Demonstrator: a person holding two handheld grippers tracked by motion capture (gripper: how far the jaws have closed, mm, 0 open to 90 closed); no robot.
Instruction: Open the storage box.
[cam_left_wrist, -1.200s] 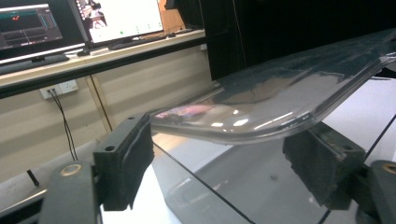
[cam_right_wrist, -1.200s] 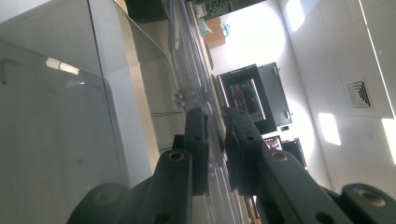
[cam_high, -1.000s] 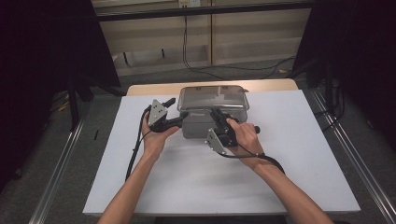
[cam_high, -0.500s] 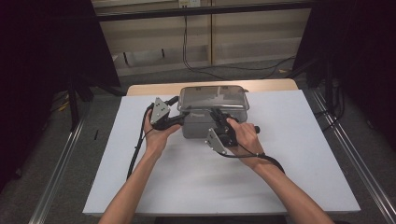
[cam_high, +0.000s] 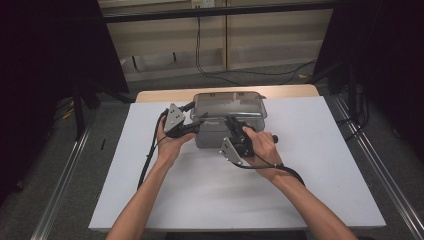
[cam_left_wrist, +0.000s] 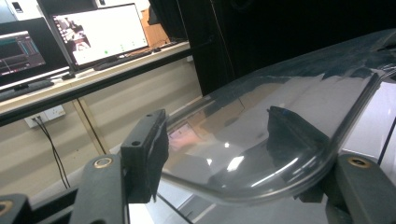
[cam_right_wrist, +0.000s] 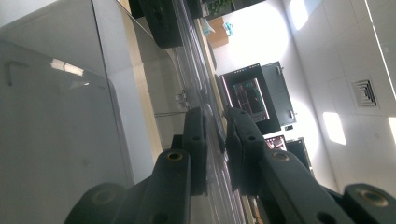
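A clear plastic box (cam_high: 220, 135) with a clear lid (cam_high: 227, 104) stands at the back middle of the white table top (cam_high: 325, 165). My left gripper (cam_high: 196, 125) is at the lid's front left corner. In the left gripper view that rounded lid corner (cam_left_wrist: 261, 140) lies between the jaws of my left gripper (cam_left_wrist: 215, 121). Those jaws have just been closing and still stand apart around the corner. My right gripper (cam_high: 231, 122) reaches up from the front and is shut on the lid's front rim (cam_right_wrist: 210, 121), seen edge-on between the pads of my right gripper (cam_right_wrist: 214, 116).
Metal rails (cam_high: 65, 185) run along both sides of the table. Black cables (cam_high: 210, 70) lie on the floor behind it. A shelf with lit monitors (cam_left_wrist: 102, 32) stands beyond the box in the left gripper view. Bare white table lies in front of both hands.
My left gripper has edged a little farther back and in against the lid's left corner. The right gripper and the box have kept still.
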